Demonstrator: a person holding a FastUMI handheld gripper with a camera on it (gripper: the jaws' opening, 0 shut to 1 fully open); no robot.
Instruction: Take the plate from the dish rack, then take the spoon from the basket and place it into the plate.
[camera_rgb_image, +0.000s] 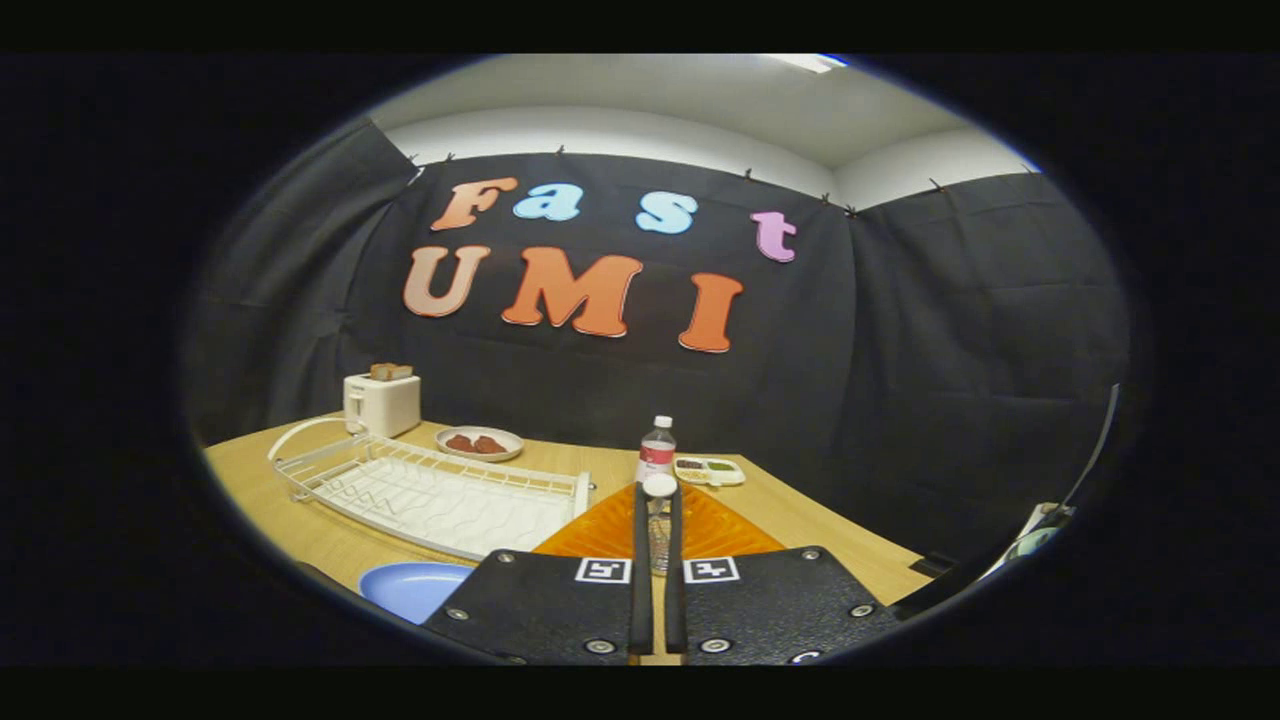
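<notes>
Wooden table (300, 520) holds rack (430, 495), blue plate (415, 588); gripper (658, 500) clamped on spoon (659, 486) above orange basket (610, 530).

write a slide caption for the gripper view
Tongs shut on a spoon above the orange basket; blue plate out beside the white dish rack.

Looks like a staged recording booth, not a real kitchen: black cloth pinned up as walls, with plain white wall and ceiling above it. Kitchen props sit on a wooden surface (300, 520): a white toaster (382, 403) holding bread, a white dish rack (430, 495), a water bottle (656, 450), a plate of food (480, 444).
</notes>
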